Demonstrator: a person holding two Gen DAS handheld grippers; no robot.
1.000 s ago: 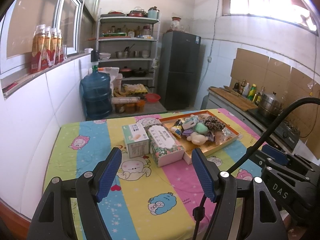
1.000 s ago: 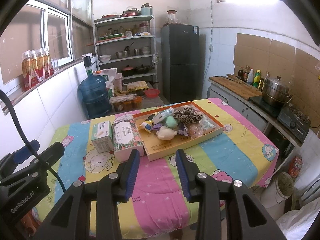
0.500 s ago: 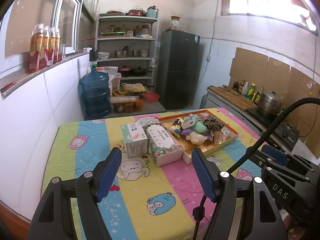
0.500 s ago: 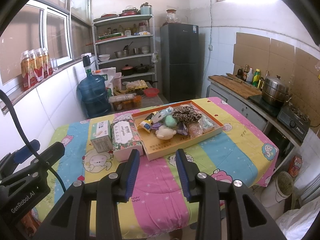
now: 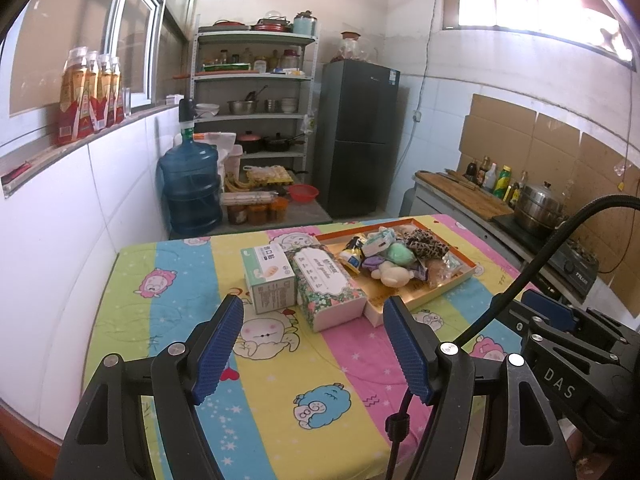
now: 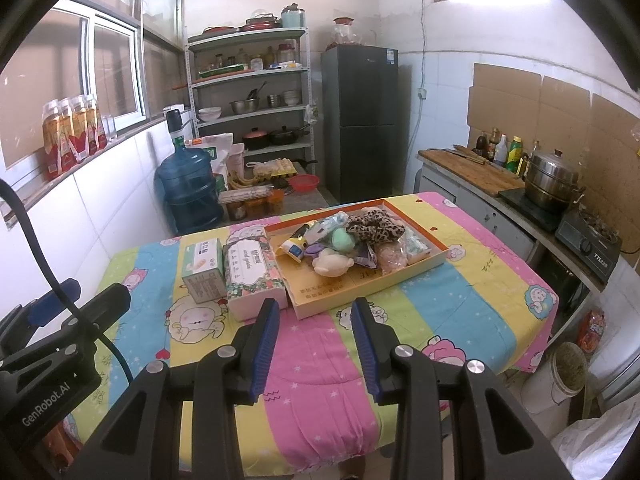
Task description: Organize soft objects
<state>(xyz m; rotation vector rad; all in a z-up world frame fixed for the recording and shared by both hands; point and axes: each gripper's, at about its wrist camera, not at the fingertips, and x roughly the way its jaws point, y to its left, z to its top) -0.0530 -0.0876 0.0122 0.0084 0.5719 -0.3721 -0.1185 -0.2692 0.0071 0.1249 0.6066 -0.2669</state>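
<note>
A big table [image 6: 460, 280] wears a stripy cartoon cloth. On it sits a flat tray [image 6: 434, 258] holding a heap of soft things [image 6: 340, 240]; one may be a small plush toy, but it is blurry. Both grippers hang over the near edge. The left gripper [image 5: 314, 344] is spread wide, holding nothing. The right gripper [image 6: 316, 338] is partly spread, also holding nothing.

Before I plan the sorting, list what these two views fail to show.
- Items low in the tray pile: covered by the leopard-print fabric and cream plush toy, both views.
- Small print on the green box and floral tissue box: too small to read.
- Near table edge: hidden behind the left tool and right tool.
- Right tool in the left view: cut off by the frame edge.
</note>
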